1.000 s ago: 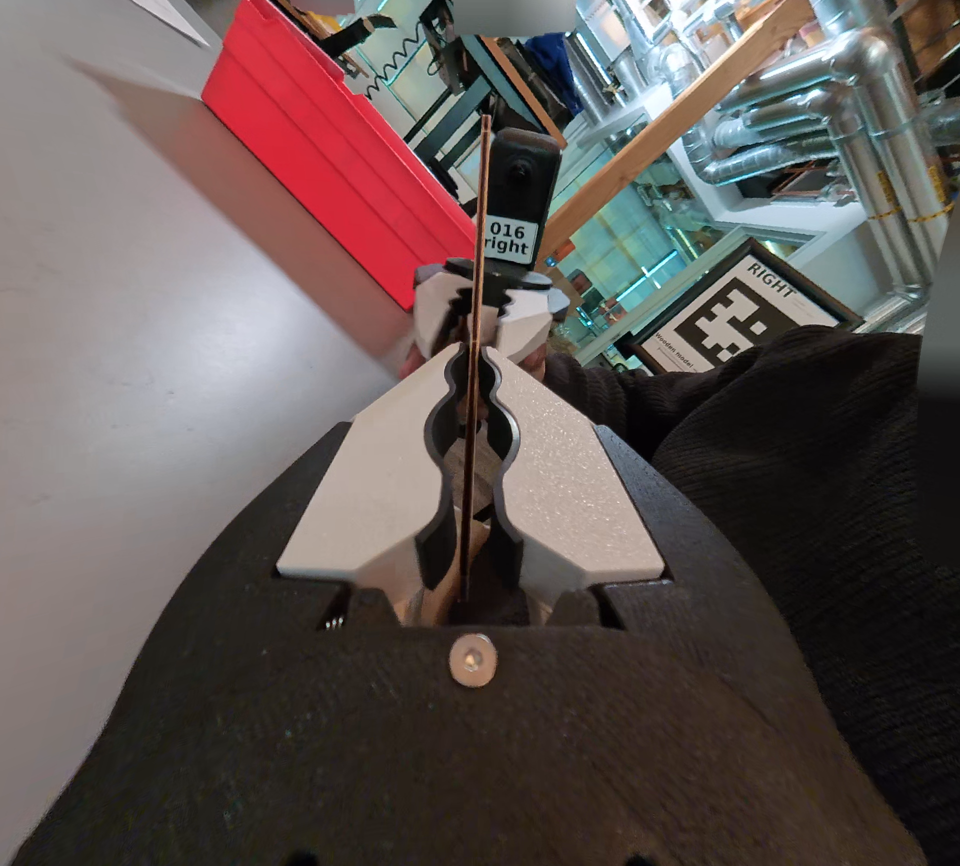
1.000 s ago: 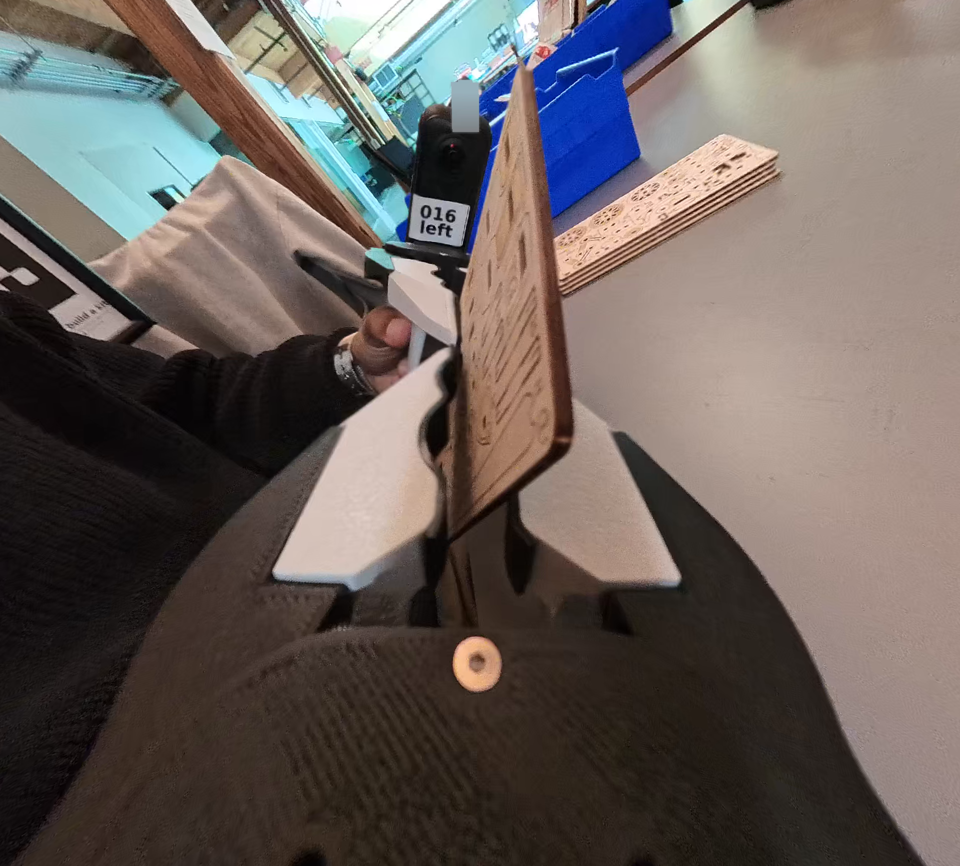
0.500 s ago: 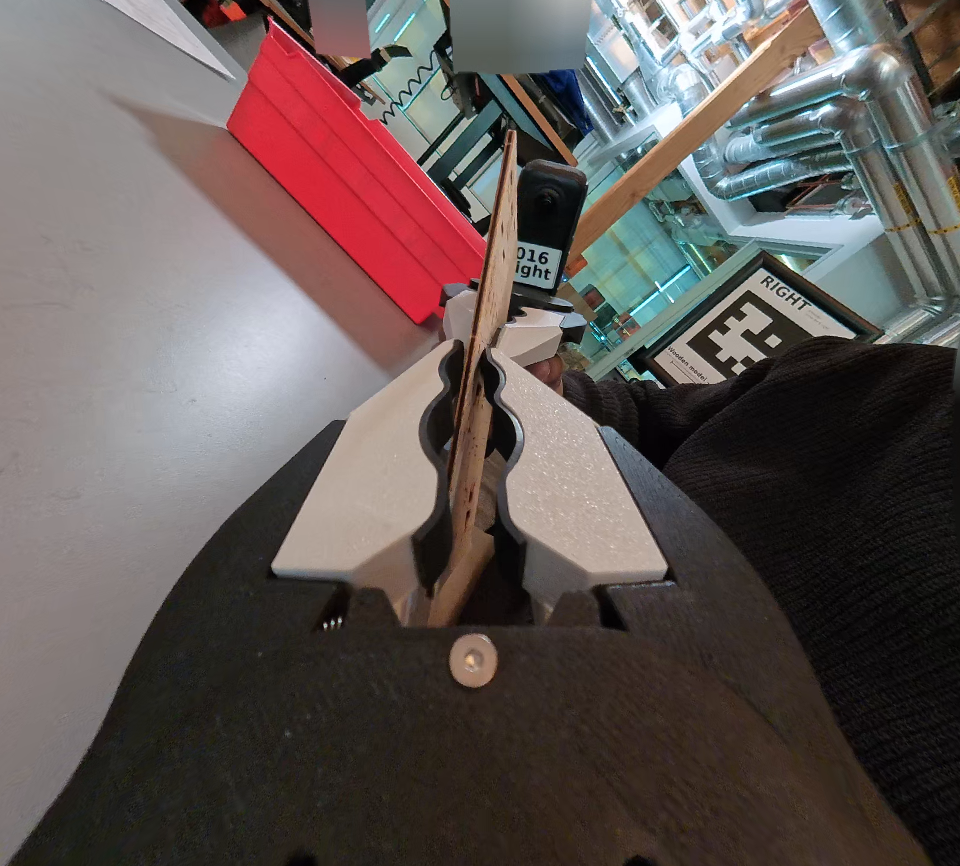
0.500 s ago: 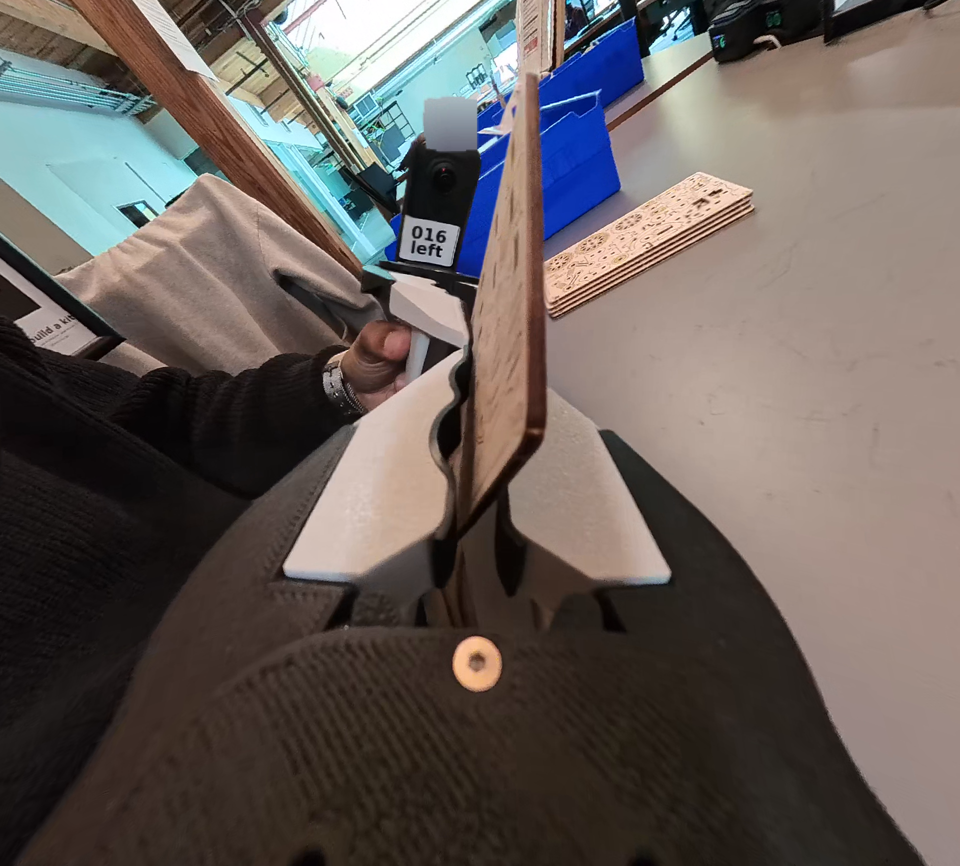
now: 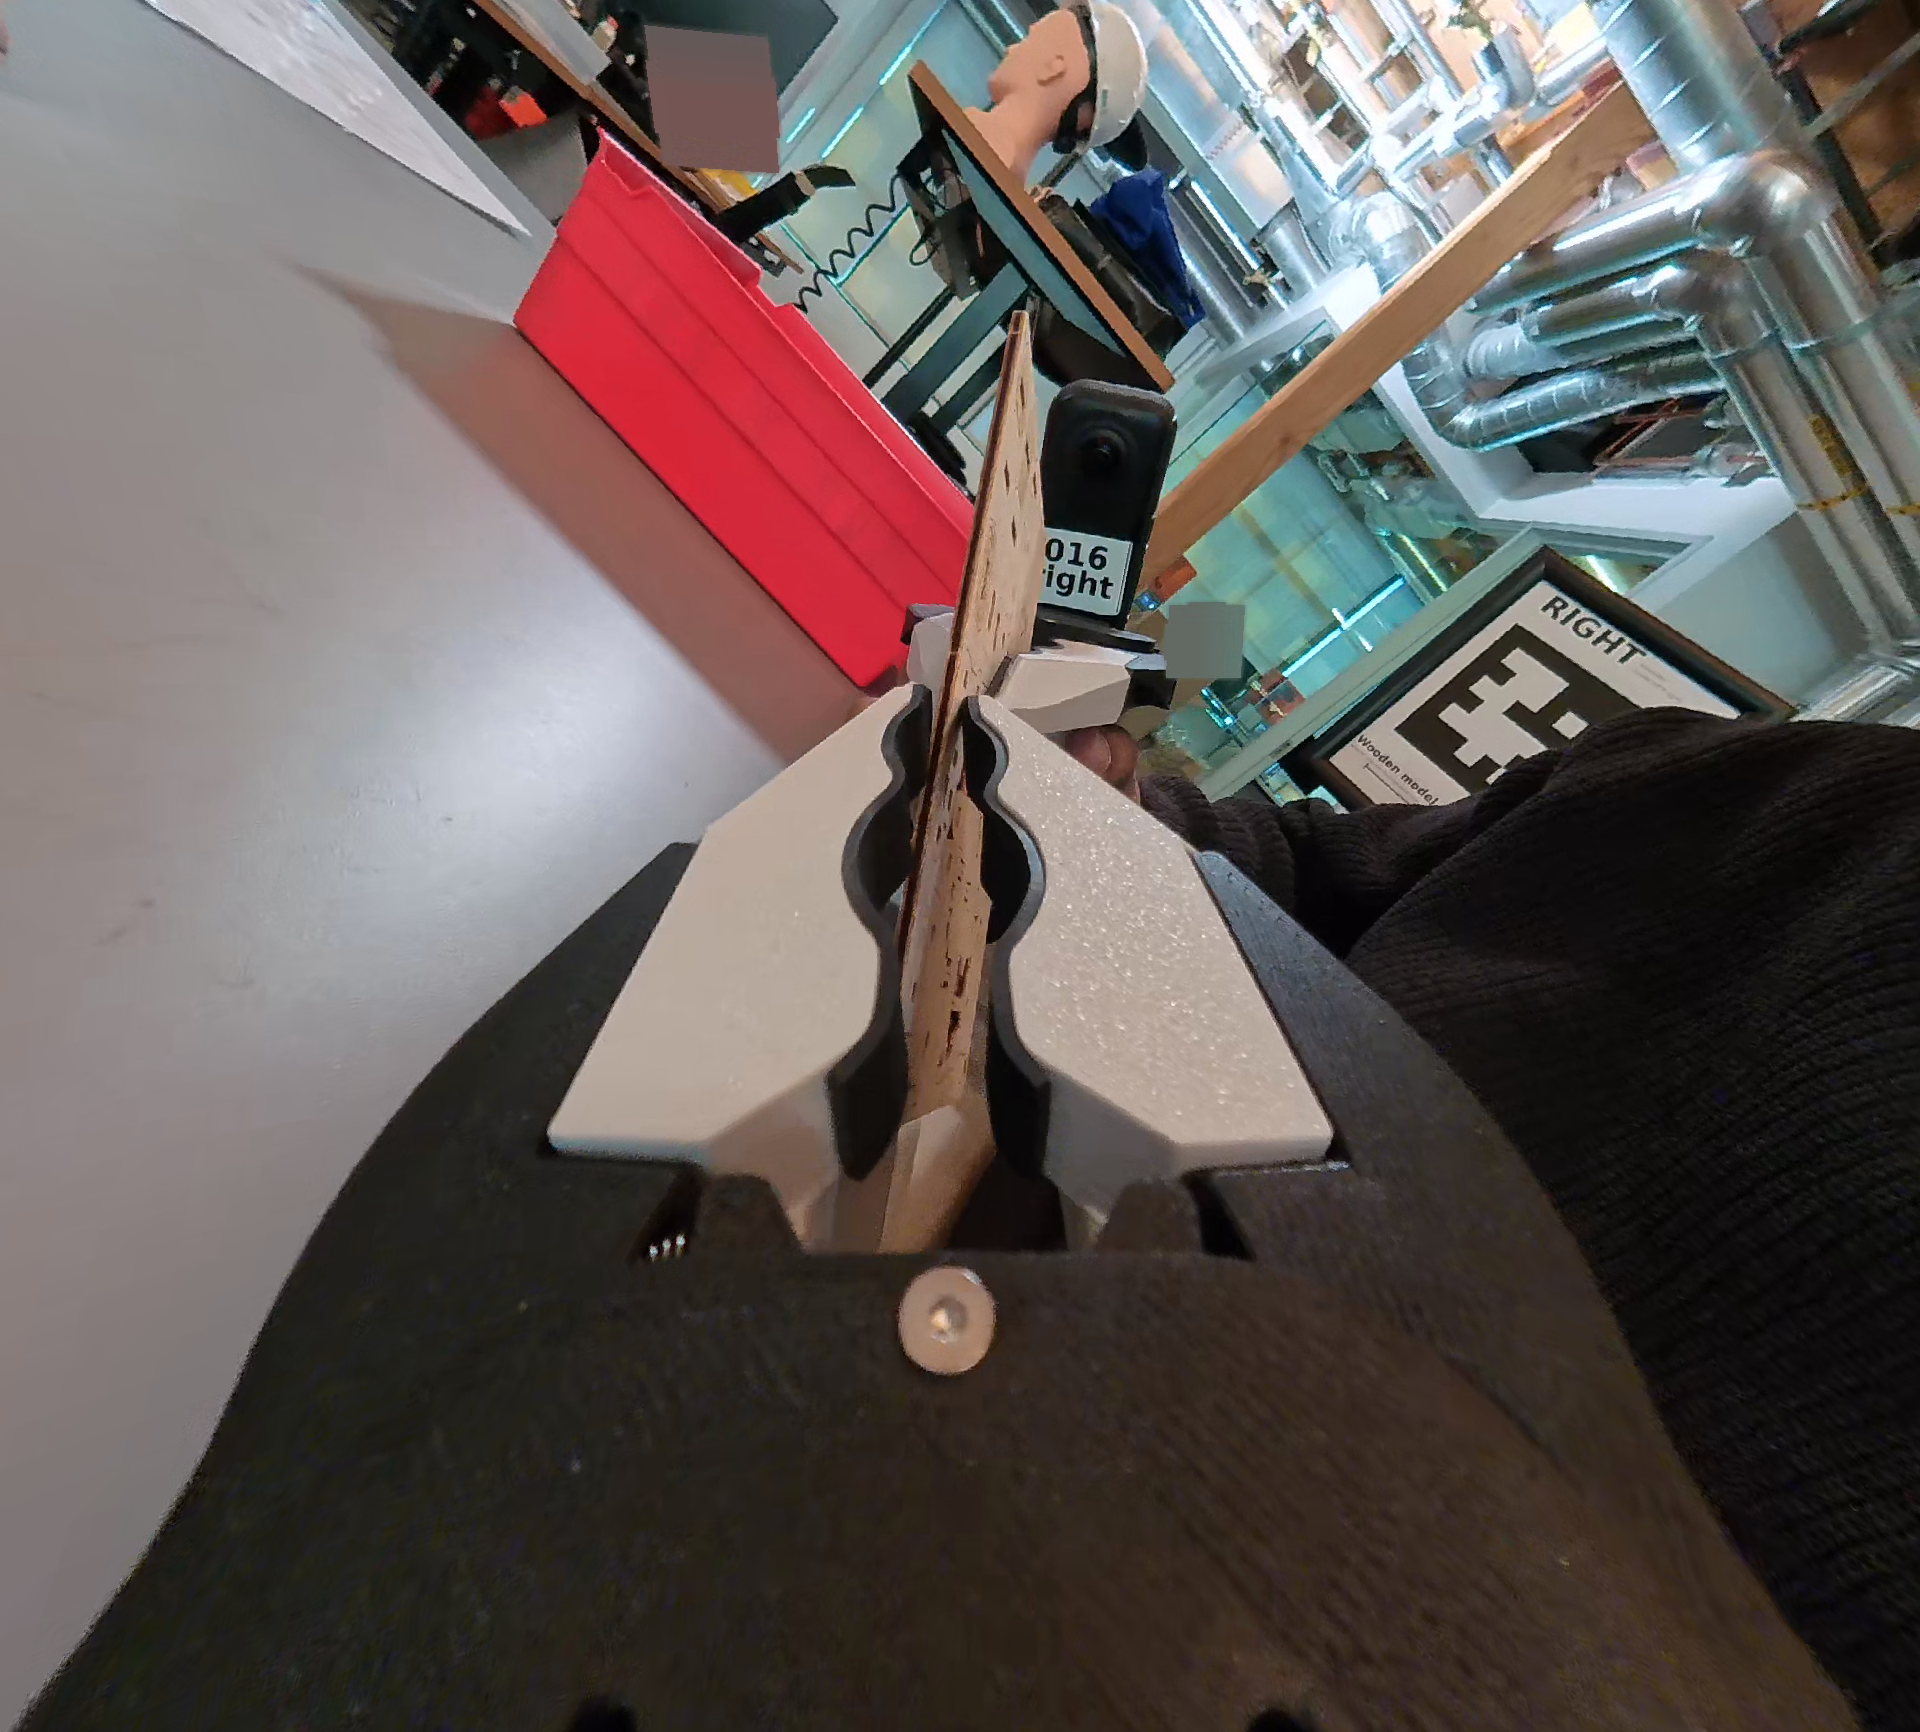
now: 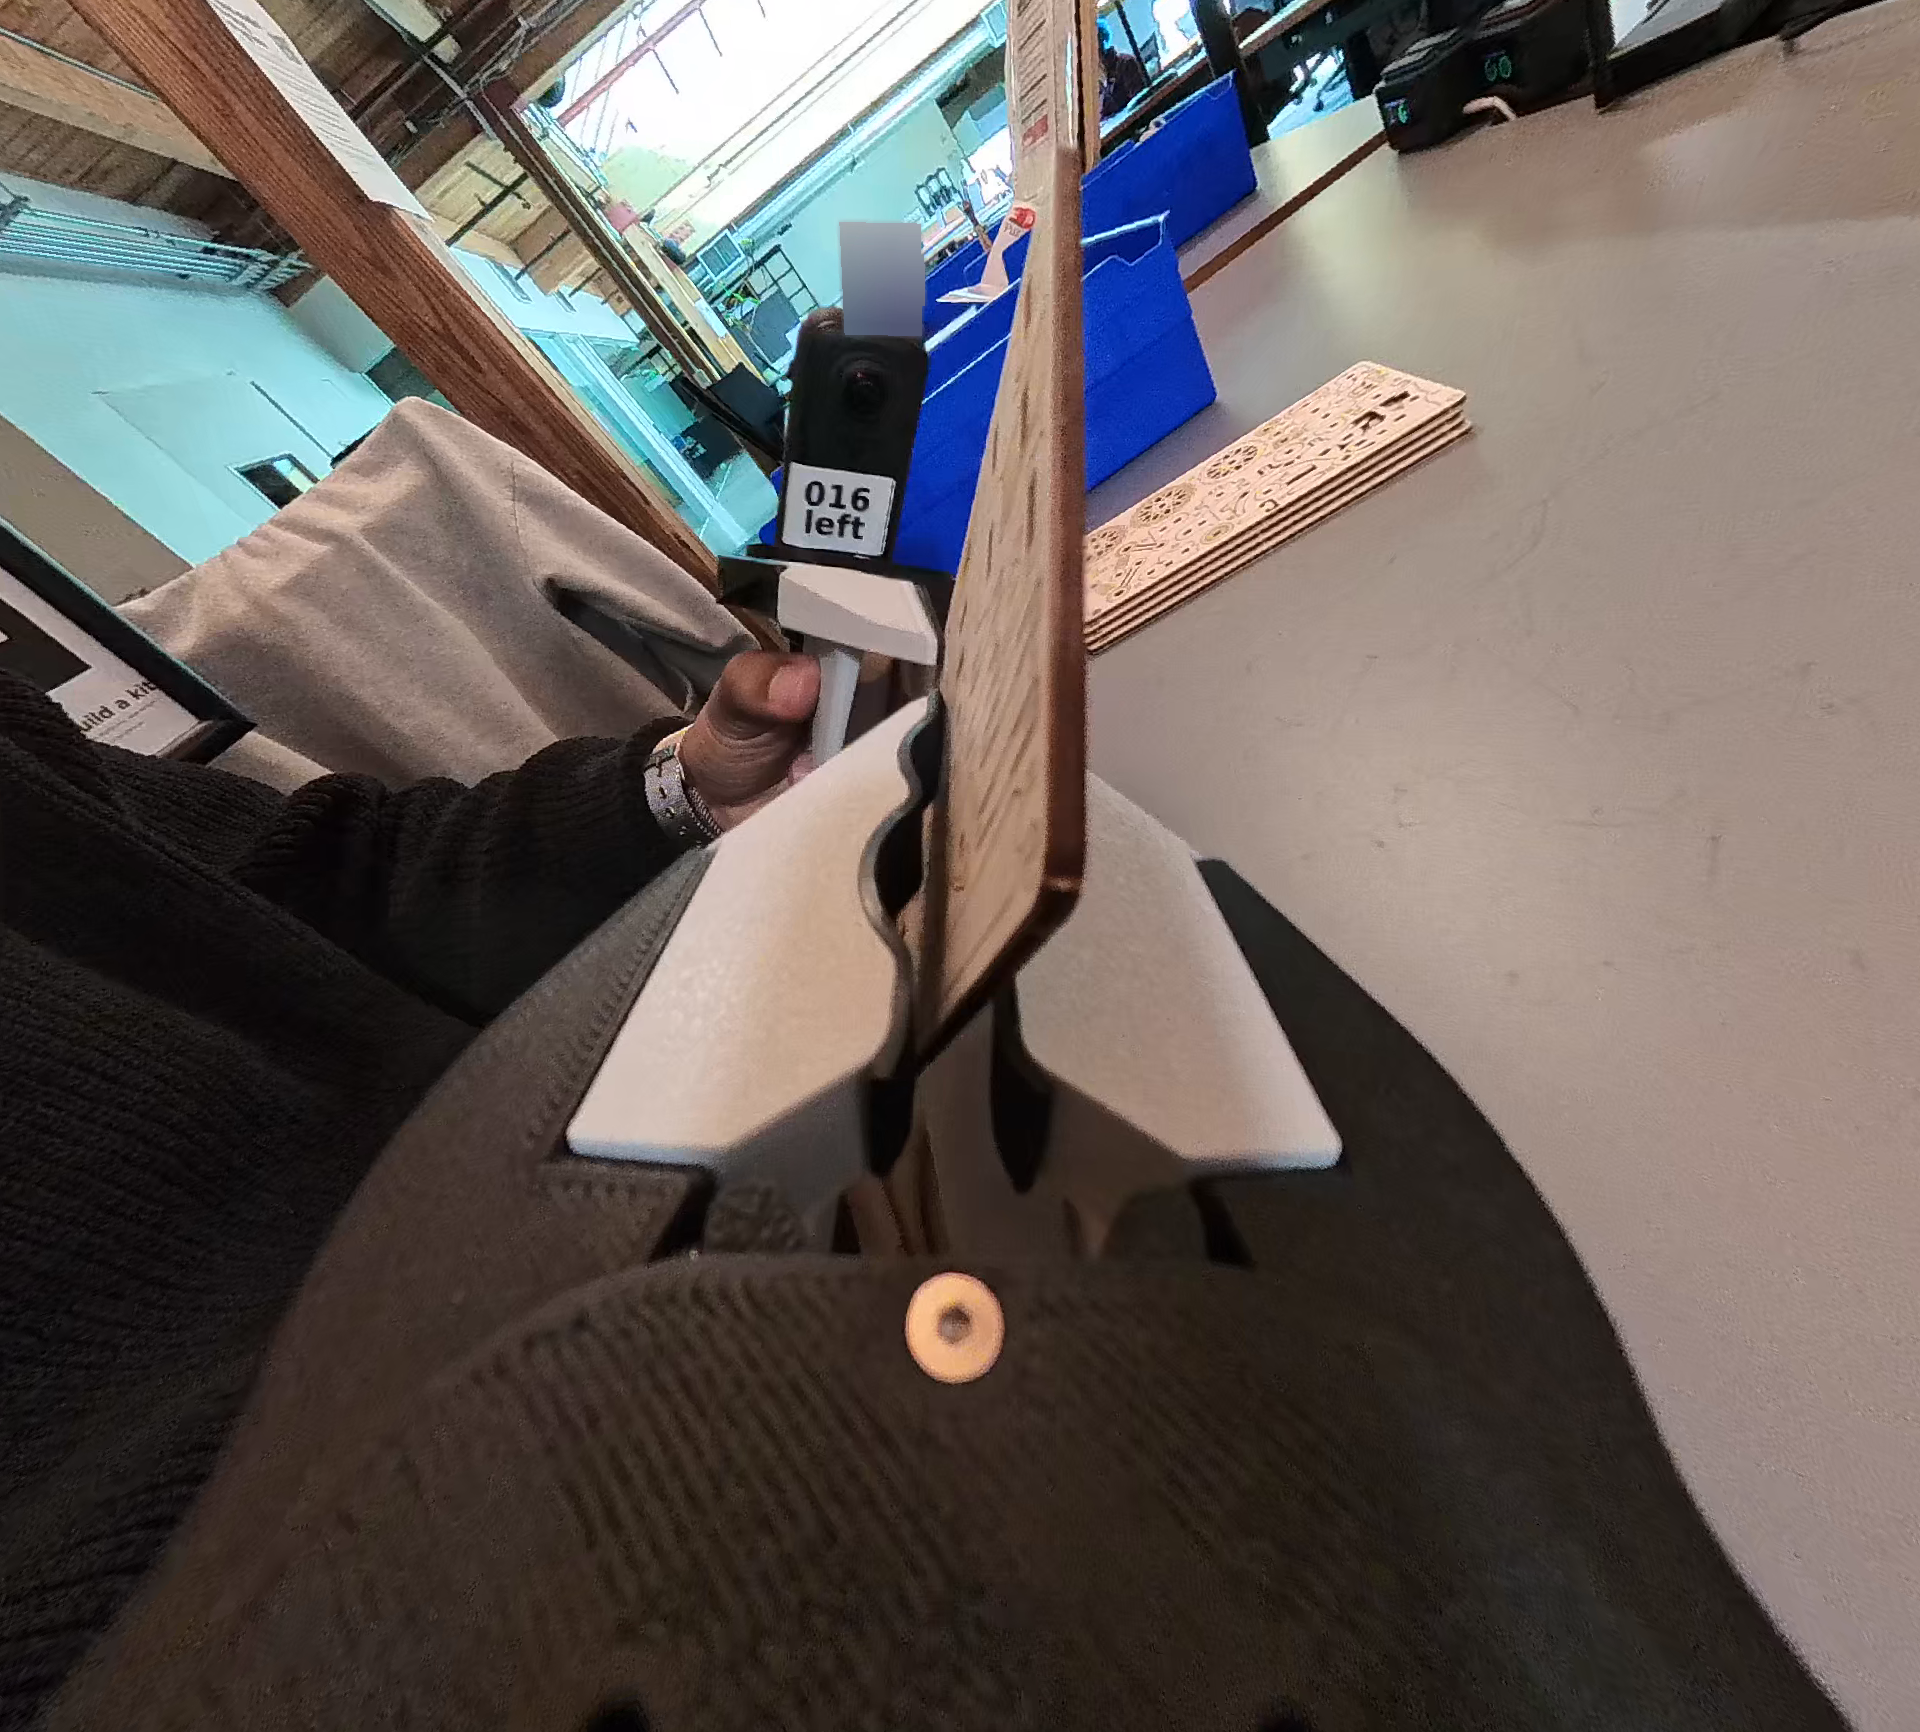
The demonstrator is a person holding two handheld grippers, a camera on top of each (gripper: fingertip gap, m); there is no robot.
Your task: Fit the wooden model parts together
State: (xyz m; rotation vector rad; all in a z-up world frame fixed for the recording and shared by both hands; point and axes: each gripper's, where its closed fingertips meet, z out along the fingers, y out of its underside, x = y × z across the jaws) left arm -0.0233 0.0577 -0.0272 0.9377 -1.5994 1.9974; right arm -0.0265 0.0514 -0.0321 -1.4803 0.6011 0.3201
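A thin laser-cut wooden sheet [image 5: 997,602] stands on edge above the grey table, held between both grippers. My left gripper [image 5: 948,716] is shut on one end of it. The right gripper [image 5: 1039,680] faces me at the far end. In the right wrist view the sheet [image 6: 1013,591] shows its cut-out face and dark edge, and my right gripper [image 6: 1013,747] is shut on its near end. The left gripper [image 6: 862,622] holds the far end, with a person's hand [image 6: 748,726] on its handle.
A stack of several more wooden part sheets [image 6: 1278,498] lies flat on the table [image 6: 1558,747] to the right. Blue bins [image 6: 1101,352] stand behind it. A red bin [image 5: 727,435] stands at the table's far side. A black knitted sleeve [image 5: 1610,1007] fills the side nearest the person. My two grippers' fingertips are within a few centimetres of each other.
The sheet has turned in the left wrist view from edge-on to showing part of its face. Both grippers stay shut on it and have tilted slightly upward.
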